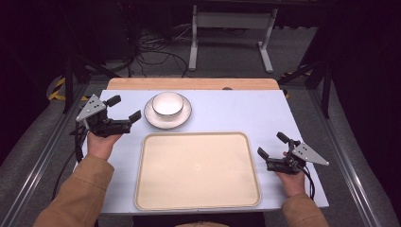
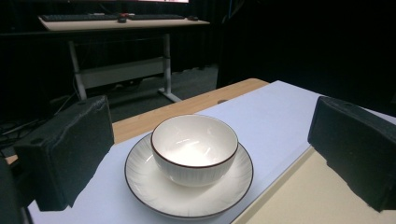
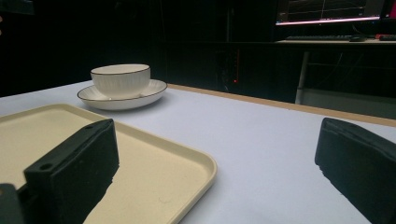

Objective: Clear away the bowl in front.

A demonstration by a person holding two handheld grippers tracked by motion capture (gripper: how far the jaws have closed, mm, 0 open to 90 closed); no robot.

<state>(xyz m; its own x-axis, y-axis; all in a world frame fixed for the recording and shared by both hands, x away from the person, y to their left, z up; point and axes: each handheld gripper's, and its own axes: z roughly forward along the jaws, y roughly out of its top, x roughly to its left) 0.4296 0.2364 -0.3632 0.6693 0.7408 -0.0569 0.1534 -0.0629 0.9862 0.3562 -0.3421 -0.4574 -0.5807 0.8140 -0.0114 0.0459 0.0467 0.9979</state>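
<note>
A white bowl [image 1: 167, 103] with a dark rim sits inside a white plate [image 1: 152, 117] at the back middle of the pale blue table. In front of them lies a beige tray [image 1: 197, 171], bare. My left gripper [image 1: 125, 109] is open just left of the plate, jaws wide and pointing at the bowl [image 2: 194, 148] on the plate [image 2: 140, 179]. My right gripper [image 1: 273, 144] is open near the tray's right edge, resting low over the table, with the tray [image 3: 154, 170] corner between its jaws and the bowl [image 3: 121, 80] farther off.
The table's wooden back edge [image 1: 189, 83] borders a floor with cables and a desk frame [image 1: 231, 28]. Metal rails [image 1: 42, 156] run along both sides of the table. Bare blue tabletop [image 1: 236, 111] lies right of the plate.
</note>
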